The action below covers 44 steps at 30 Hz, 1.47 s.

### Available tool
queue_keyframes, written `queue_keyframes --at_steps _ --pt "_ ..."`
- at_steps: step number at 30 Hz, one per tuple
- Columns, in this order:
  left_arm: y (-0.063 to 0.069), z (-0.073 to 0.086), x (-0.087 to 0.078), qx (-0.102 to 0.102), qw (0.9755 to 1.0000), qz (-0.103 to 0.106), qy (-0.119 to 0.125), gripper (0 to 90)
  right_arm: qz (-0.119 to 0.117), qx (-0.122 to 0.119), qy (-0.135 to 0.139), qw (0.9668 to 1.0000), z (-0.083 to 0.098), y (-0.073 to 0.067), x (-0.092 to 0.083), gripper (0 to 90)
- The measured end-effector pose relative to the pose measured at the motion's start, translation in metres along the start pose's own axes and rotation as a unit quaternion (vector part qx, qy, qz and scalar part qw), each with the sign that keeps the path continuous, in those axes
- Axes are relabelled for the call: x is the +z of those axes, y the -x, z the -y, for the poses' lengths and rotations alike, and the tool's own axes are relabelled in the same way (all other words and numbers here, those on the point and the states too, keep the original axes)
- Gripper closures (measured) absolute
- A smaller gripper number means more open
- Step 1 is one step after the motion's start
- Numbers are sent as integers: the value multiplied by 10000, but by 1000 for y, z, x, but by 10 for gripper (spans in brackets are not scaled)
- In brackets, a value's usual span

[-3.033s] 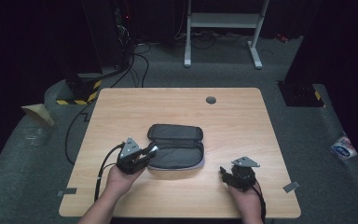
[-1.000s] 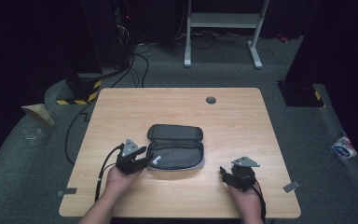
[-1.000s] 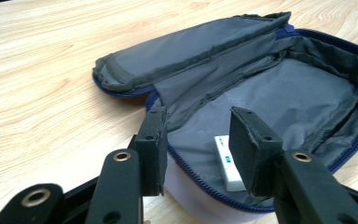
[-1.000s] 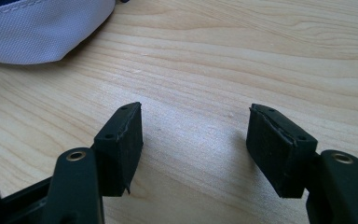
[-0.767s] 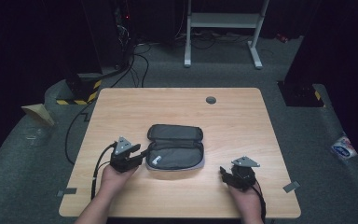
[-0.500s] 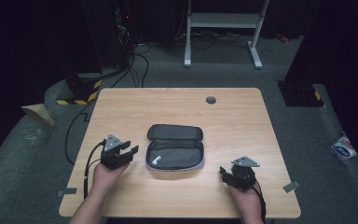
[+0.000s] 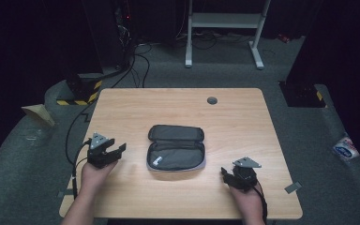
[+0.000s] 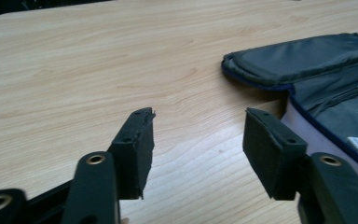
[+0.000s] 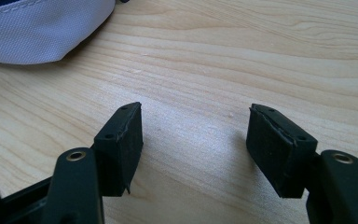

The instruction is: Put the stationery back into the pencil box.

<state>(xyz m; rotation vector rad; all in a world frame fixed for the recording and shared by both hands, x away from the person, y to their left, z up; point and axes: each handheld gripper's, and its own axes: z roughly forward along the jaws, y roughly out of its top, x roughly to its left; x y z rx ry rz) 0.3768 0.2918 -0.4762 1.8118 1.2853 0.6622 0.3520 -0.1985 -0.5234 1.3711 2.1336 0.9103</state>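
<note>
A grey zip pouch (image 7: 176, 147) lies shut in the middle of the wooden table (image 7: 234, 117); its dark top and pale side fill the right of the left gripper view (image 8: 317, 84). My left gripper (image 7: 117, 151) is at the table's left, clear of the pouch, and its jaws have just been opening with nothing between them (image 8: 198, 130). My right gripper (image 7: 225, 174) rests near the front right, open and empty (image 9: 196, 128). The pouch's pale edge (image 9: 42, 28) shows at the top left of the right gripper view.
A small round grommet (image 7: 212, 100) is set in the table near its far edge. Cables (image 7: 75, 145) trail off the table's left side. A white stand (image 7: 225, 28) and dark equipment sit on the floor beyond the table.
My left gripper has let go of the pouch's left end and pulled away to the left, its jaws wider apart. The right gripper has stayed where it was.
</note>
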Motion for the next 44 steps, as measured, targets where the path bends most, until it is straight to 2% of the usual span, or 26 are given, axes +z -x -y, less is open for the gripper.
queue_keyframes --at_steps 8,10,15,19,23,25,26,29,32,33,35,44 --pt "-4 6 6 13 9992 -354 -160 284 -2 2 5 10000 0 0 0 359" --pt "-5 7 8 6 9990 -378 -231 250 -1 1 0 10000 0 0 0 359" --pt "-9 14 18 -189 9985 -249 -442 220 1 -5 2 10000 0 0 0 359" --pt "-9 20 27 -59 9969 -270 -736 178 -4 1 3 10000 0 0 0 359" --pt "-8 27 35 -60 9958 -269 -874 177 -3 0 5 10000 0 0 0 359" --pt "-7 32 41 80 9939 -444 -1005 173 0 0 0 10000 0 0 0 359" --pt "-8 35 42 -9 9953 -410 -882 146 -1 -5 5 10000 0 0 0 360" --pt "-9 35 42 -156 9950 -515 -842 178 0 1 5 10000 0 0 0 360" --pt "-3 35 43 -85 9957 -450 -803 224 -2 -27 14 10000 0 0 0 360" --pt "0 34 42 11 9961 -368 -798 233 1 -29 12 10000 0 0 0 360" --pt "3 35 43 72 9964 -340 -771 238 8 -47 12 10000 0 0 1 361" --pt "4 35 43 36 9965 -260 -795 241 12 -11 6 10000 -2 -1 2 361"
